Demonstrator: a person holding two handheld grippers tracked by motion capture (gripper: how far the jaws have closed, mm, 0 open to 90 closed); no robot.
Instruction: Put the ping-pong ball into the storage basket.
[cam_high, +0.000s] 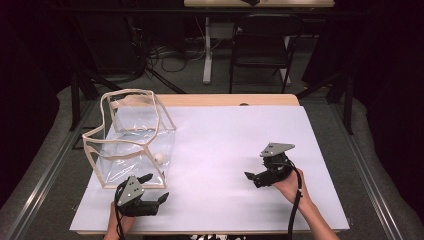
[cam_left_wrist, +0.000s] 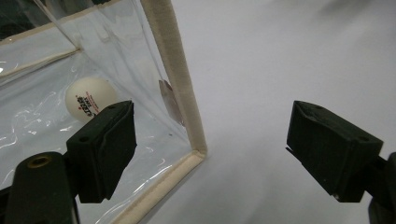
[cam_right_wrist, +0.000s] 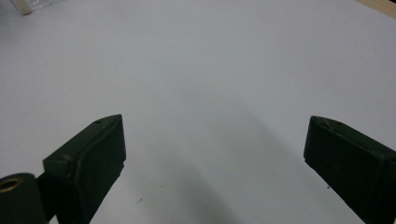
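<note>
A clear plastic bag (cam_high: 131, 137) with beige piping stands open on the left of the white sheet (cam_high: 225, 145). A white ping-pong ball (cam_high: 159, 158) with printed lettering lies inside it near the front right corner. My left gripper (cam_high: 157, 186) is open just in front of that corner. In the left gripper view the beige corner seam (cam_left_wrist: 173, 79) runs between the jaws of the left gripper (cam_left_wrist: 212, 116), and the ball (cam_left_wrist: 89, 99) lies behind the left jaw, inside the bag. My right gripper (cam_high: 252, 177) is open over bare sheet at the right, with nothing between the jaws of the right gripper (cam_right_wrist: 215, 130).
The sheet covers a wooden table whose far edge (cam_high: 230, 100) shows. Behind it stand a black chair (cam_high: 260, 45) and a white table leg (cam_high: 207, 50), with cables (cam_high: 170, 55) on the floor. A corner of the bag (cam_right_wrist: 28, 5) shows at the right gripper view's top left.
</note>
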